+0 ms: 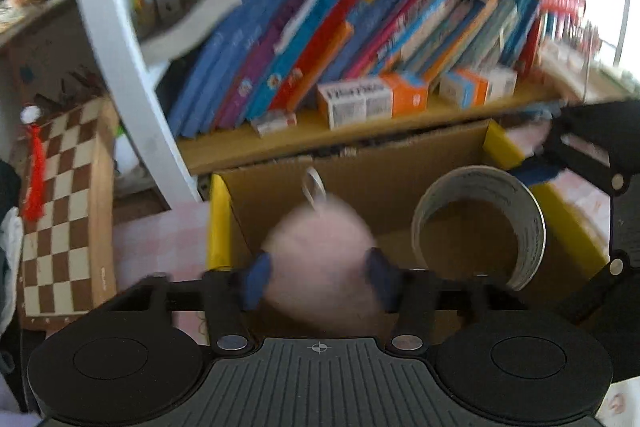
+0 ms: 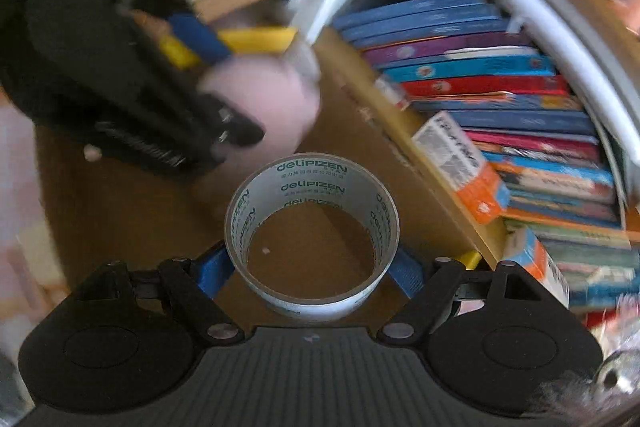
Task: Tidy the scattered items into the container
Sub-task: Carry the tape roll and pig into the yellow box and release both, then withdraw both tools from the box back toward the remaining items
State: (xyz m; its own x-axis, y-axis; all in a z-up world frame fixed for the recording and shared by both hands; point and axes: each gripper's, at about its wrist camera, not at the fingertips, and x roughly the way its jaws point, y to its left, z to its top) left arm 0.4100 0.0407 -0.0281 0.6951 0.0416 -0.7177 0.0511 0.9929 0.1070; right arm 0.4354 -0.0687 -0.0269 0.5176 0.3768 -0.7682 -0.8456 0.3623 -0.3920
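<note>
Both grippers are over the cardboard box with something in hand, so it's basically drop time. Left gripper, bottom centre of its view, has its fingers pinched on a fuzzy pink pom-pom keychain, blurry, with its metal ring poking up toward the far wall of the box. I'd lower it in before letting go so it doesn't bounce out. Right gripper has its fingers squeezed on the tape roll from either side, low centre of frame; the roll's hole axis points forward and down at the box floor, so it would probably land flat.
</note>
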